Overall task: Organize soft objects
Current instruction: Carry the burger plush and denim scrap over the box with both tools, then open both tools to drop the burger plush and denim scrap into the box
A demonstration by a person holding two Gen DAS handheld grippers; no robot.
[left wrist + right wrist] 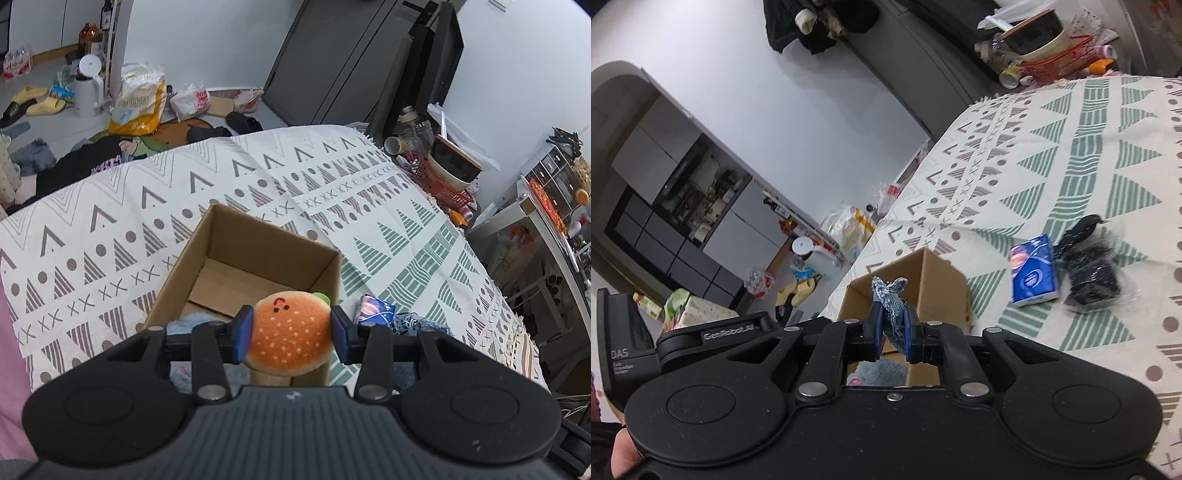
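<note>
A plush hamburger toy [289,331] was held between the blue pads of the left gripper [291,334], the jaws closed partway to the width of the bun and pressing lightly into its two sides. It was carried above the near edge of an open cardboard box [258,273] that stood on a patterned tablecloth [110,229]; whether it hung fully over the opening could not be told. The sesame-dotted bun top was turned toward the camera, with the small drawn face toward the upper edge and a green lettuce tab at the upper right; being nearly round, the toy offered no clear long axis. The right gripper [892,328] was closed almost fully on a fold of blue fuzzy cloth [891,308], pinched thin between the pads, its free tip standing up above the fingers and its length running roughly upward from the jaws; it was seen in front of the same box. A blue tissue pack [1032,273] and a black item in clear wrap [1089,273] lay near each other on the cloth, beside the box. The step in hand was judged to be the placing of both soft things into the box. It would be done well if each were brought over the opening before the jaws were released, and if they were lowered one after the other, so that the grippers were kept from crowding at the rim.
</note>
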